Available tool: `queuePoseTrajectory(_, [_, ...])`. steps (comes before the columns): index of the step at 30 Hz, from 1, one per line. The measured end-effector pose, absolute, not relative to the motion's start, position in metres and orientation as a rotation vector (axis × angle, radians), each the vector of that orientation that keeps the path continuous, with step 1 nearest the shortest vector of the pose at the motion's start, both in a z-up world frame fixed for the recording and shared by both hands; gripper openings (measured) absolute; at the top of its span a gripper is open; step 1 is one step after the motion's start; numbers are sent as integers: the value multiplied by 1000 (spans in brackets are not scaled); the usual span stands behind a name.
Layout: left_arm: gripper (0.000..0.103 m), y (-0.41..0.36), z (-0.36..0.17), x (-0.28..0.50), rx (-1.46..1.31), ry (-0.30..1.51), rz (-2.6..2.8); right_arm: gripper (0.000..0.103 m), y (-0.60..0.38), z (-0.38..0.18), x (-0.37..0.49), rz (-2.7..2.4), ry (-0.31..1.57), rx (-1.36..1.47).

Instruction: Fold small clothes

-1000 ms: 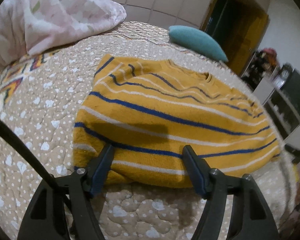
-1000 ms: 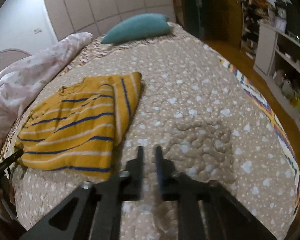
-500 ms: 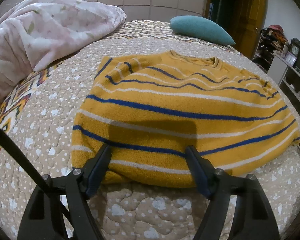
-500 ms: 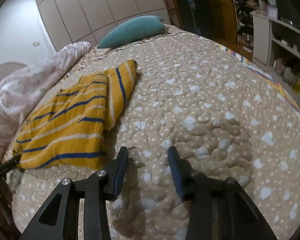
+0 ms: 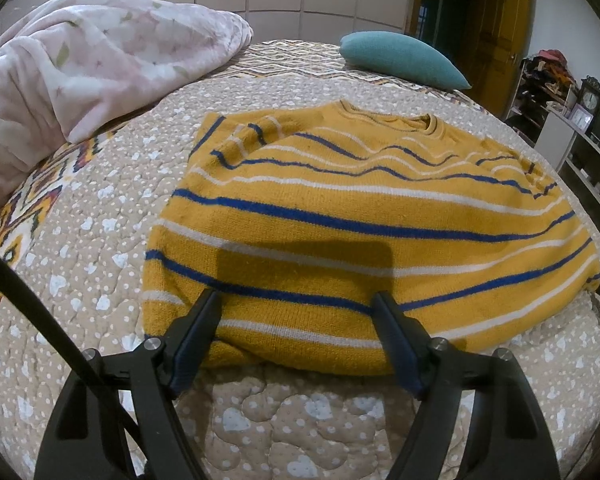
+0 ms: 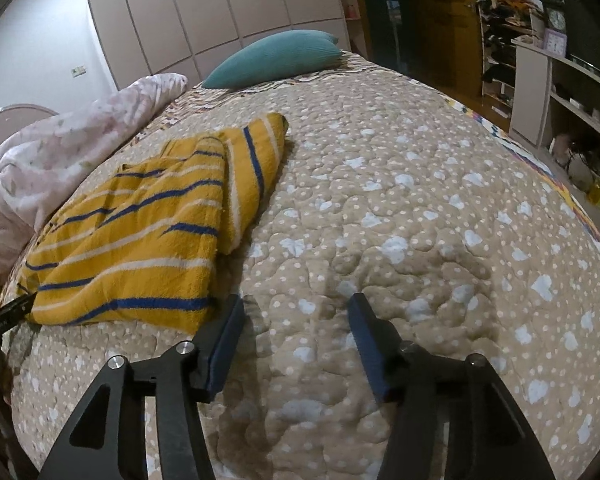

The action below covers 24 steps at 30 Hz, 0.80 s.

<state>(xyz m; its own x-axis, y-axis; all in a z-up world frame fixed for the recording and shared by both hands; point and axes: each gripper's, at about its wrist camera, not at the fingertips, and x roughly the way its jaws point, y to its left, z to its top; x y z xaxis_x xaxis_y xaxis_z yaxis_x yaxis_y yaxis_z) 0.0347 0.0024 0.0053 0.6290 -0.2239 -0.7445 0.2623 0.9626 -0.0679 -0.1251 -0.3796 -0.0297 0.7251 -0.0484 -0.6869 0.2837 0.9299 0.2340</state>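
Note:
A yellow sweater [image 5: 340, 216] with blue and white stripes lies folded on the bed, collar at the far side. My left gripper [image 5: 298, 300] is open, its fingertips over the sweater's near folded edge, holding nothing. In the right wrist view the sweater [image 6: 148, 232] lies at the left with one side folded over on itself. My right gripper [image 6: 294, 304] is open and empty above the quilt, just right of the sweater's near corner. The tip of the left gripper [image 6: 8, 312] shows at the far left edge of that view.
The bed has a beige quilted spread [image 6: 420, 200] with white hearts. A pink floral duvet [image 5: 80, 64] is heaped at the left. A teal pillow [image 5: 404, 60] lies at the far end. Shelves [image 6: 572, 92] and a doorway stand beyond the bed's right side.
My right gripper has opened wide from nearly shut. The left wrist view has levelled out and the left gripper has stayed open at the sweater's near edge. The sweater has not moved.

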Motion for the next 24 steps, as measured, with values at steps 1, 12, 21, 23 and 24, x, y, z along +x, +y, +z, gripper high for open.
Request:
queuePoseTrajectory(1, [77, 3, 5, 35, 43, 845, -282, 60, -380, -30, -125, -185, 740, 338])
queuePoseTrajectory(12, [78, 2, 4, 34, 55, 846, -275, 61, -384, -32, -126, -174, 729, 362])
queuePoseTrajectory(21, [87, -9, 4, 31, 137, 837, -207, 61, -382, -31, -126, -180, 732, 354])
queuePoseTrajectory(23, [90, -6, 4, 31, 130, 842, -187, 61, -381, -31, -126, -181, 732, 351])
queuePoseTrajectory(24, [90, -4, 4, 31, 120, 843, -192, 61, -382, -31, -126, -181, 731, 351])
